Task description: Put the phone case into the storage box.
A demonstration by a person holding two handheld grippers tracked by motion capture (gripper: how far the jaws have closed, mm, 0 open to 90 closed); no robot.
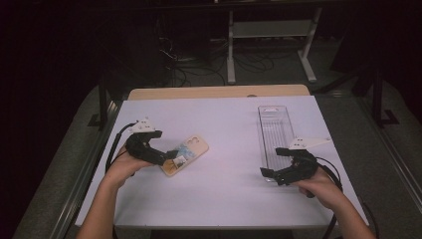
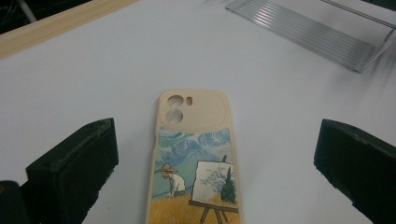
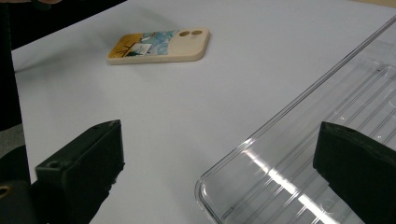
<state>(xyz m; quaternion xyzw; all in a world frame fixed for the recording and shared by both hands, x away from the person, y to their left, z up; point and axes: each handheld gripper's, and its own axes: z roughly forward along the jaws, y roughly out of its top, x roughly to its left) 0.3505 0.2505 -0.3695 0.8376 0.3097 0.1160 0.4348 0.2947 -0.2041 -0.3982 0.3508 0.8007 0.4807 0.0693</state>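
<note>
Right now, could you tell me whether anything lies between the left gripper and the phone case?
Nothing visible does. The left gripper is open, its jaws standing either side of the phone case, which lies flat on the white table.

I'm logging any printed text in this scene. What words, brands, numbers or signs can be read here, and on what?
None can be read.
Phone case: a painted picture of a painter in a straw hat beside an easel, no lettering.
Clear plastic tray: ribbed, with no label in sight.
Left gripper and right gripper: plain black fingers, no markings.
</note>
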